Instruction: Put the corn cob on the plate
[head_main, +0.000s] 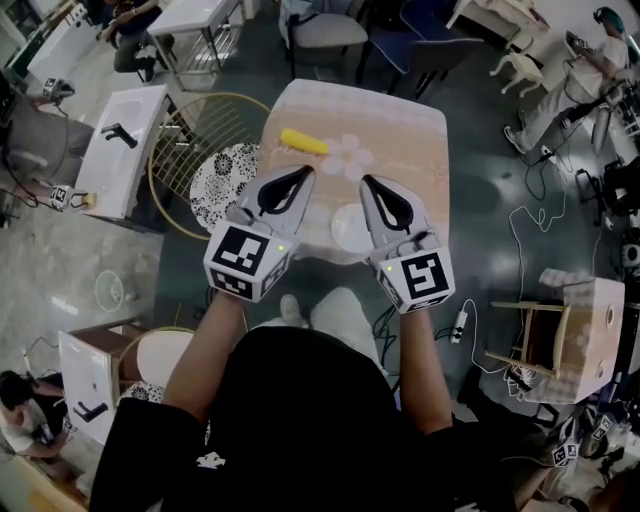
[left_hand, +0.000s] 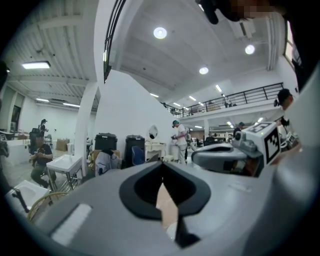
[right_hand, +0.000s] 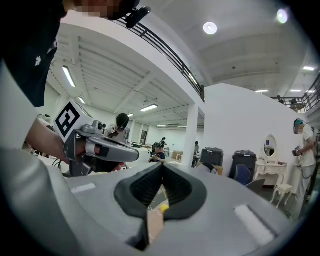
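A yellow corn cob (head_main: 303, 142) lies on the far left part of a small beige table (head_main: 410, 135). A white plate (head_main: 349, 228) sits near the table's front edge, partly hidden between my two grippers. My left gripper (head_main: 306, 172) hovers over the table's left side, just short of the cob, shut and empty. My right gripper (head_main: 366, 182) hangs beside it above the plate, also shut with nothing held. In the right gripper view a sliver of the yellow cob (right_hand: 163, 205) shows through the closed jaws. The left gripper view shows only table (left_hand: 166, 207) through its closed jaws.
A round wire-framed stool with a patterned seat (head_main: 222, 180) stands left of the table. Chairs (head_main: 330, 32) stand behind it. A white side table (head_main: 125, 150) is farther left, a wooden stool (head_main: 560, 325) at right. Cables and a power strip (head_main: 459, 326) lie on the floor. People sit around.
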